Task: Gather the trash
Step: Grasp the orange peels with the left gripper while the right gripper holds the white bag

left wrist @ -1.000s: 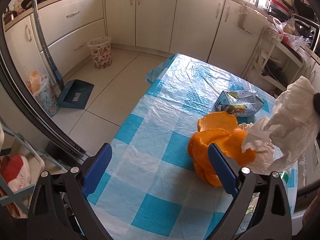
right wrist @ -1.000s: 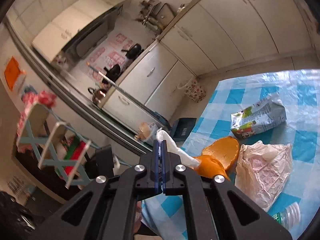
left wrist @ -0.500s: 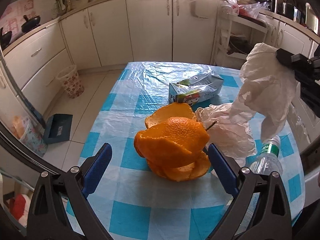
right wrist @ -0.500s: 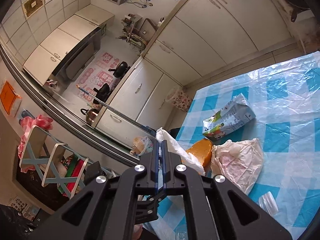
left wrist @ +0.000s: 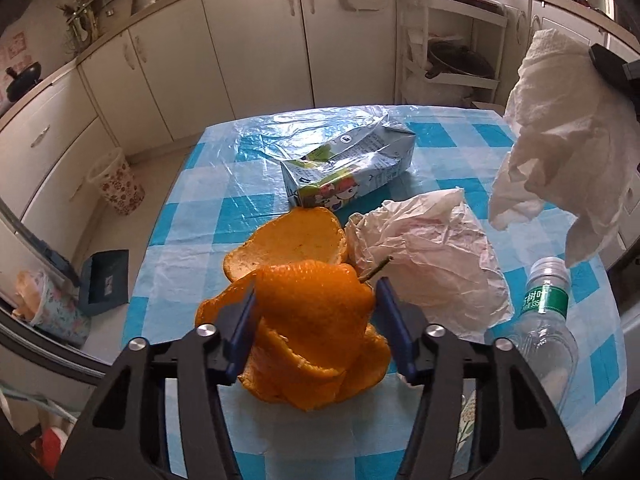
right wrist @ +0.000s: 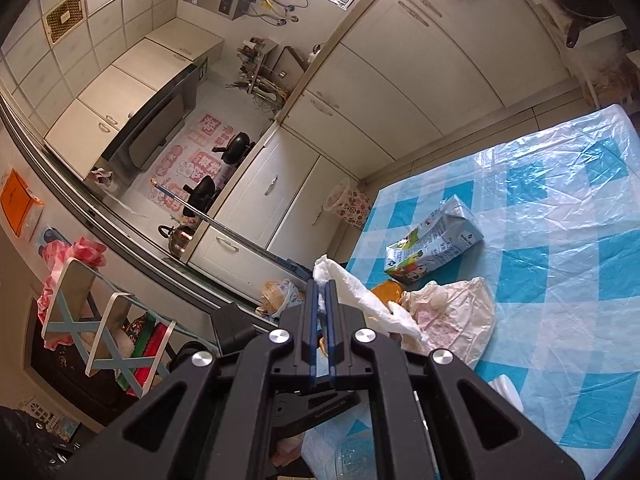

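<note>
My left gripper (left wrist: pixel 316 322) has its blue fingers closed against both sides of a heap of orange peel (left wrist: pixel 316 320) on the blue-checked table (left wrist: pixel 192 240). A second peel piece (left wrist: pixel 288 240) lies just behind. My right gripper (right wrist: pixel 321 308) is shut on a white paper towel (right wrist: pixel 360 300) held above the table; the towel also hangs at the right of the left wrist view (left wrist: pixel 560 120). A crumpled plastic bag (left wrist: pixel 432 264), a milk carton (left wrist: pixel 352 168) and a plastic bottle (left wrist: pixel 540 320) lie on the table.
A floral waste bin (left wrist: pixel 118 188) stands on the floor by the cabinets, left of the table. A dustpan (left wrist: pixel 104 276) and a bagged floral bin (left wrist: pixel 44 308) sit nearer on the floor. A shelf rack (left wrist: pixel 452 48) stands behind the table.
My left gripper has moved in over the orange peel and its fingers have closed from wide open onto the heap. My right gripper still holds the paper towel aloft.
</note>
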Action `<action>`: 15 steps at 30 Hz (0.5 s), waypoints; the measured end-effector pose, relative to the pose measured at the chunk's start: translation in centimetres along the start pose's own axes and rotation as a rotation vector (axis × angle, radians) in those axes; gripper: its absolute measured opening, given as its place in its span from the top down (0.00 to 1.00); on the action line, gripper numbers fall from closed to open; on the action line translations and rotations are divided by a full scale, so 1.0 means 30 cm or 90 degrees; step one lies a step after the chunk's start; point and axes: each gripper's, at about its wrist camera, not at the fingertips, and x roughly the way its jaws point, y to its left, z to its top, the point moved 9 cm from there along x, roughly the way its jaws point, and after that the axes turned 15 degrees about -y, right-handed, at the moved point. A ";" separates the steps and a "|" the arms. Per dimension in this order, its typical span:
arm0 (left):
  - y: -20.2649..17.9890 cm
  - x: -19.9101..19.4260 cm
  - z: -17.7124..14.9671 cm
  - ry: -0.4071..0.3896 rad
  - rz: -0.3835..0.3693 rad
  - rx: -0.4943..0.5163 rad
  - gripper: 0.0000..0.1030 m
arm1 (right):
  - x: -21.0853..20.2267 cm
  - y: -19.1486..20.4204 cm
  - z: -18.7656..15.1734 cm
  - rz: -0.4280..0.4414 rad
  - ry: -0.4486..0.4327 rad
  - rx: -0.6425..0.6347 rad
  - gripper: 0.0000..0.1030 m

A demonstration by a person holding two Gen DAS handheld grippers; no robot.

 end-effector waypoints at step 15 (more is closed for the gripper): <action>0.144 -0.141 0.065 -0.036 -0.176 -0.260 0.78 | 0.003 -0.014 -0.007 -0.008 0.006 -0.006 0.94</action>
